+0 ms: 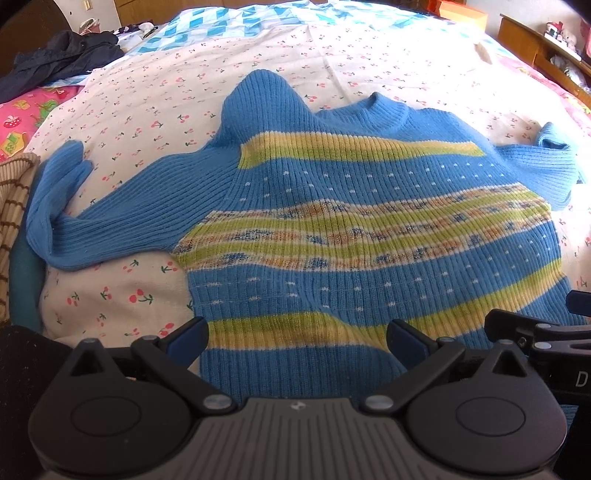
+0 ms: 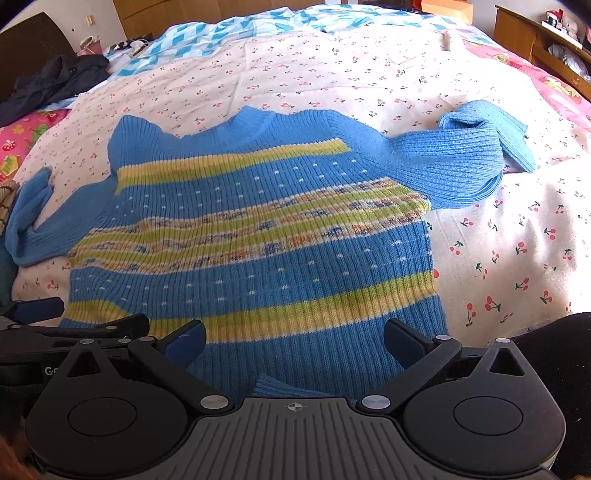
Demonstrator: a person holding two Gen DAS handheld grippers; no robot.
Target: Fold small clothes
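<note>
Covering nearly the whole scene is a bed (image 1: 332,62) under a cream sheet printed with small red cherries, and the blue sweater (image 1: 351,229) lies spread on the middle of that sheet, front up, hem toward the cameras and collar (image 1: 384,110) toward the far side. Bands of yellow-green and a mottled orange-and-navy pattern cross the sweater's ribbed body. Left of the sweater's body, its left sleeve (image 1: 96,214) stretches out flat and bends back at the cuff. Right of the body, the right sleeve (image 2: 458,162) runs outward and is doubled over on itself near its end. Beyond the sweater, a blue-and-white patchwork quilt (image 2: 236,29) covers the far part of the bed, and a dark garment (image 1: 62,59) is heaped off to the sweater's far left. A brown-striped cloth (image 1: 14,199) sits just past the left sleeve's cuff.

At the sweater's hem, the left gripper (image 1: 297,341) hovers over the near left part of the hem with its jaws spread wide apart, nothing between them. Beside it, the right gripper (image 2: 295,341) is over the near right part of the hem, jaws likewise wide apart and empty. A small fold of the hem (image 2: 273,386) is turned up just in front of the right gripper's body.
</note>
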